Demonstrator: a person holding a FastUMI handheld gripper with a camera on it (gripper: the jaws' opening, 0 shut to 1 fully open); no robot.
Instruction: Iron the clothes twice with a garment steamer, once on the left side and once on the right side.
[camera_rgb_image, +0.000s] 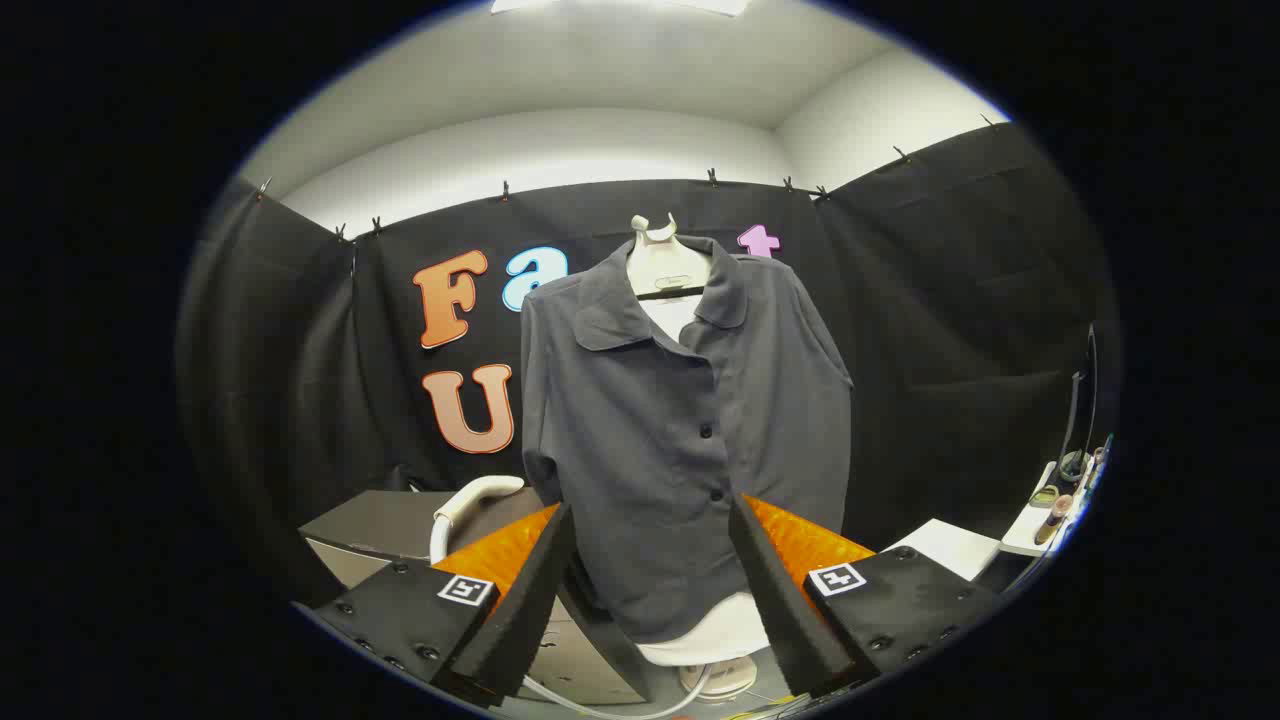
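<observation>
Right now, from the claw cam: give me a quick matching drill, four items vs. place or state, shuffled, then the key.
Column 1
1. grey shirt
2. claw
3. white hose
4. mannequin neck

Column 2
A. open, holding nothing
B. pokes out above the collar
C. hangs buttoned on the form, beyond the fingers
D. curves up beside the shirt's sleeve, over a grey box

Pairs: 1-C, 2-A, 3-D, 4-B
</observation>
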